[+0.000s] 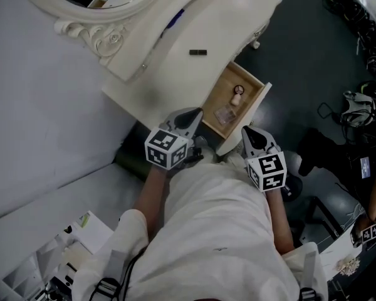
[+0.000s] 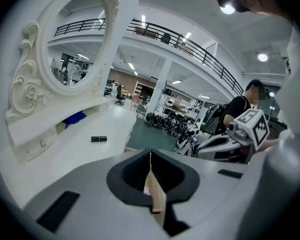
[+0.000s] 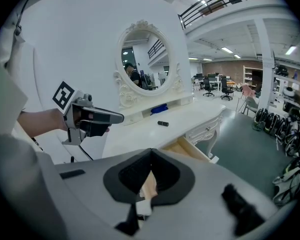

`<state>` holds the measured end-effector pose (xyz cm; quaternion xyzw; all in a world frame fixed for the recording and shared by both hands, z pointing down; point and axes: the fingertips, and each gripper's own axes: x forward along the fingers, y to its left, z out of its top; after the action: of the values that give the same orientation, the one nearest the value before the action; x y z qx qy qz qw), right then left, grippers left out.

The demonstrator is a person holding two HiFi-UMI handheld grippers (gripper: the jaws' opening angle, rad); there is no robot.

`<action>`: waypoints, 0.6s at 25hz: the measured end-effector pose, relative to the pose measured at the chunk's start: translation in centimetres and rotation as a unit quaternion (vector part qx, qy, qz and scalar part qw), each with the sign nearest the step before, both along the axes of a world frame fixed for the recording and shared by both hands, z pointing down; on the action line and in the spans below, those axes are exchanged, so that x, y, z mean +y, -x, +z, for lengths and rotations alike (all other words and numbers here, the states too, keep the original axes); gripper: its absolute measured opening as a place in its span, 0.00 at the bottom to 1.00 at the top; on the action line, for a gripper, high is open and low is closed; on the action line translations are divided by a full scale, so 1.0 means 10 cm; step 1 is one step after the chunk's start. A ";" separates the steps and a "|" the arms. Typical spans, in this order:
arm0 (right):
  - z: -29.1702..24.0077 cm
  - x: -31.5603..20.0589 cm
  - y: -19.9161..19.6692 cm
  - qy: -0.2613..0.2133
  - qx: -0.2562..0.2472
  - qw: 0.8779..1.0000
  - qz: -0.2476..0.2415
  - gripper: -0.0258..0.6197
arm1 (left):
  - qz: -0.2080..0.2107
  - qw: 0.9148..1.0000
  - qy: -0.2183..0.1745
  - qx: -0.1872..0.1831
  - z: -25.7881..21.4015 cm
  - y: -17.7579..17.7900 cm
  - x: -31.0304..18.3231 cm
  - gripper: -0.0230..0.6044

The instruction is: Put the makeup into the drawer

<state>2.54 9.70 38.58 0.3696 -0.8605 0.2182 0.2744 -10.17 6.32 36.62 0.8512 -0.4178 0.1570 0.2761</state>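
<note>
Left gripper [image 1: 188, 115]: jaws pressed together on nothing, tip hanging just off the drawer's near left corner. Its own view shows the pads meeting with nothing between them.

Black tube [image 1: 198, 52]: we take it for the makeup left to move. It lies flat on the white vanity top [image 1: 175, 74], beyond the drawer and well apart from it, with neither gripper touching it.

Drawer [image 1: 250, 93]: pulled open, with a small bottle [image 1: 238, 93] and a clear piece [image 1: 224, 114] already inside and bare wood showing around them.

Right gripper [image 1: 250, 133]: jaws together and empty, just off the drawer's near right corner.

We judge the step in hand to be the reach for the tube, not yet begun. The next move calls for one gripper to open, pass over the drawer, and close across the tube's narrow width. The tube is round and may roll if nudged. Then it comes back over the drawer for release onto the bare wood.
</note>
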 end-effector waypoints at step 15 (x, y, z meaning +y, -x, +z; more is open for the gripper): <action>0.14 0.13 -0.22 0.037 0.032 0.996 0.072 0.06 | -0.021 0.999 0.031 -0.023 0.45 0.18 -0.79 0.16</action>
<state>4.77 10.98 40.00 0.4272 -0.8137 0.2572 0.2988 -11.94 -1.54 41.14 0.8296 -0.4363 0.1834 0.2962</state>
